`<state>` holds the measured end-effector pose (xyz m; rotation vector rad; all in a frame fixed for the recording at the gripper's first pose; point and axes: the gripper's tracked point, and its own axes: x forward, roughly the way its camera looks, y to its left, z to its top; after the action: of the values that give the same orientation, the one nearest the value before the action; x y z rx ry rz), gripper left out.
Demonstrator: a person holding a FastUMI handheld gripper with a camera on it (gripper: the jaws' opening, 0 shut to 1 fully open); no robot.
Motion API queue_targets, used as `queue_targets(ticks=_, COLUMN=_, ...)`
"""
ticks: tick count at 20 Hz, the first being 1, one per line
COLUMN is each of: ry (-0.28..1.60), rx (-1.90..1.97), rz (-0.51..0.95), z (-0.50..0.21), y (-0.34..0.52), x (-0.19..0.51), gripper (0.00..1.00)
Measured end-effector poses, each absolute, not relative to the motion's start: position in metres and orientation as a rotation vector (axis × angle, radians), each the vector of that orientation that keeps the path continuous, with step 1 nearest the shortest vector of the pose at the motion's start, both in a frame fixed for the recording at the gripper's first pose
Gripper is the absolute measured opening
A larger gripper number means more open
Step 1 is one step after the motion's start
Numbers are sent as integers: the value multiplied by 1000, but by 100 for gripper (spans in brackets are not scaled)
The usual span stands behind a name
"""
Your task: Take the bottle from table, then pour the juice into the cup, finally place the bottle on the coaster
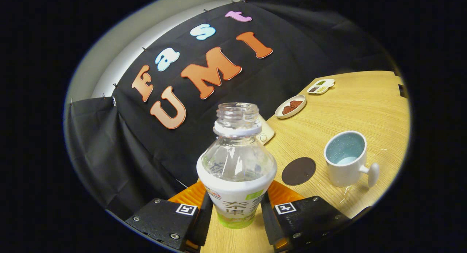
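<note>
A clear plastic bottle (236, 165) with a white and green label and no cap stands between my two fingers. My gripper (236, 213) is shut on the bottle's lower body, with both black pads pressed on the label. The whole view is tilted, so the table slopes. To the right of the bottle lies a round dark brown coaster (298, 171) on the wooden table (365, 107). Just right of the coaster stands a white cup (346, 158) with a pale blue inside and a knob handle; a little liquid shows at its bottom.
Beyond the bottle sits an oval plate (290, 106) with brown food, and farther back a small white tray (321, 86) with compartments. A cream-coloured object (265, 133) peeks out behind the bottle's neck. The black booth cloth hangs close on the left.
</note>
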<state>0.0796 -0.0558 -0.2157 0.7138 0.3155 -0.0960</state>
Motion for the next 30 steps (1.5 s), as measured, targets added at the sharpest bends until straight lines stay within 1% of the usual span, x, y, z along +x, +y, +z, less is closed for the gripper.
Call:
queue_targets(ticks=7, ry=362, rx=899, rz=-89, z=-220, y=-60, x=81, gripper=63)
queue_targets(ticks=8, ry=379, rx=915, rz=-88, z=-223, y=-58, x=82, gripper=61)
queue_targets(ticks=12, ry=362, rx=945, rz=-115, z=-229, y=-70, x=80, gripper=60)
queue_targets(ticks=13, ry=370, rx=948, rz=-121, z=-231, y=-72, x=79, gripper=60)
queue_targets(ticks=14, ry=383, rx=939, rz=-133, z=-237, y=-74, x=80, gripper=57)
queue_targets(ticks=16, ry=403, rx=907, rz=-168, z=-247, y=-82, x=77, gripper=57)
queue_targets(ticks=23, ry=285, rx=1170, rz=-145, z=-223, y=-87, x=86, gripper=57)
queue_targets(ticks=30, ry=287, rx=1295, rz=-170, z=-222, y=-88, x=93, gripper=57)
